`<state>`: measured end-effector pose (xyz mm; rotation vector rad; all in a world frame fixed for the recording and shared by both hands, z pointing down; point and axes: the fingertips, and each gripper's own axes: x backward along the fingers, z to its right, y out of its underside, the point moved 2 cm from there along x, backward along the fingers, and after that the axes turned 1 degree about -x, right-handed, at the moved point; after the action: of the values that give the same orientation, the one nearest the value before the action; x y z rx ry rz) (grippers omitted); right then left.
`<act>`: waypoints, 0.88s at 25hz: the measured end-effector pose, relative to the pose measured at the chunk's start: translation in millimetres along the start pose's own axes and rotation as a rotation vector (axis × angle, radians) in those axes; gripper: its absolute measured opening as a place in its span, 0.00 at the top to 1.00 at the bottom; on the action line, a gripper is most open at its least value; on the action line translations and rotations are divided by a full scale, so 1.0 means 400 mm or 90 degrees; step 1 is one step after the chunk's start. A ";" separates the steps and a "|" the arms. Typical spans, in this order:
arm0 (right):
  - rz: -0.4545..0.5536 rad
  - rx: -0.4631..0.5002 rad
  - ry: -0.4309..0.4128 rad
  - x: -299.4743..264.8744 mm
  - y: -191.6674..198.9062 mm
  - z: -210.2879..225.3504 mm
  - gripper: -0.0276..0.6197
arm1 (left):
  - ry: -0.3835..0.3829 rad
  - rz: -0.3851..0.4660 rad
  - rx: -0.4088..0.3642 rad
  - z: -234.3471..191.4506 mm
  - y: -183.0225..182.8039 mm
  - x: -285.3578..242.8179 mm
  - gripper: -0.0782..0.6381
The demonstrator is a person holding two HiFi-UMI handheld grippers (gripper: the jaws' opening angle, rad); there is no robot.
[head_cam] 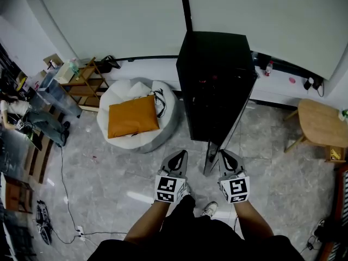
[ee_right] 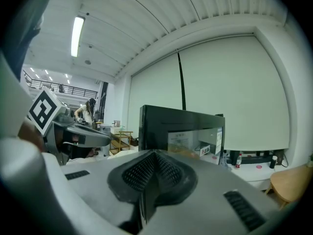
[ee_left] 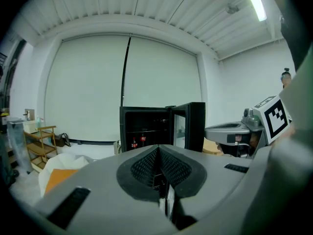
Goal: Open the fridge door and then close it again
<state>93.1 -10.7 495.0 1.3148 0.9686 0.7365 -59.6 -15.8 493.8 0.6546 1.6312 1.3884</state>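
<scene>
A black fridge (head_cam: 217, 83) stands against the far wall. Its glass door (head_cam: 210, 161) is swung open toward me and shows edge-on in the head view. My left gripper (head_cam: 179, 156) hovers left of the door's edge and my right gripper (head_cam: 226, 156) right of it; both are shut with nothing between the pads, and neither touches the door. The left gripper view looks past the shut left gripper (ee_left: 159, 154) into the open fridge (ee_left: 145, 129), where red-labelled bottles (ee_left: 138, 141) stand beside the door (ee_left: 188, 125). From the right gripper (ee_right: 153, 156), the door's outer side (ee_right: 190, 131) faces me.
A white beanbag with an orange cushion (head_cam: 133, 117) lies left of the fridge, with a wooden shelf (head_cam: 81, 83) behind it. A round wooden table (head_cam: 322, 123) stands at the right. Cables (head_cam: 68, 222) trail over the tiled floor. A person (head_cam: 22, 118) sits far left.
</scene>
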 end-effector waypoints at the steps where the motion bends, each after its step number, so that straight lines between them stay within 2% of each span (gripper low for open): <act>1: -0.004 0.001 -0.003 -0.006 -0.001 -0.002 0.93 | -0.001 0.000 0.002 -0.006 -0.003 -0.001 0.86; 7: -0.022 -0.028 -0.026 -0.044 -0.001 -0.019 0.93 | -0.013 0.024 0.014 -0.043 -0.027 0.005 0.86; 14: -0.029 -0.004 -0.046 -0.084 -0.007 -0.040 0.93 | -0.013 0.032 0.007 -0.072 -0.049 -0.009 0.86; 22: -0.026 -0.015 -0.058 -0.126 -0.010 -0.050 0.93 | -0.016 0.028 0.010 -0.104 -0.048 -0.031 0.86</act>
<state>52.7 -46.8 499.4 1.2935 0.9078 0.6496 -87.1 -51.6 478.8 0.7178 1.6176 1.3948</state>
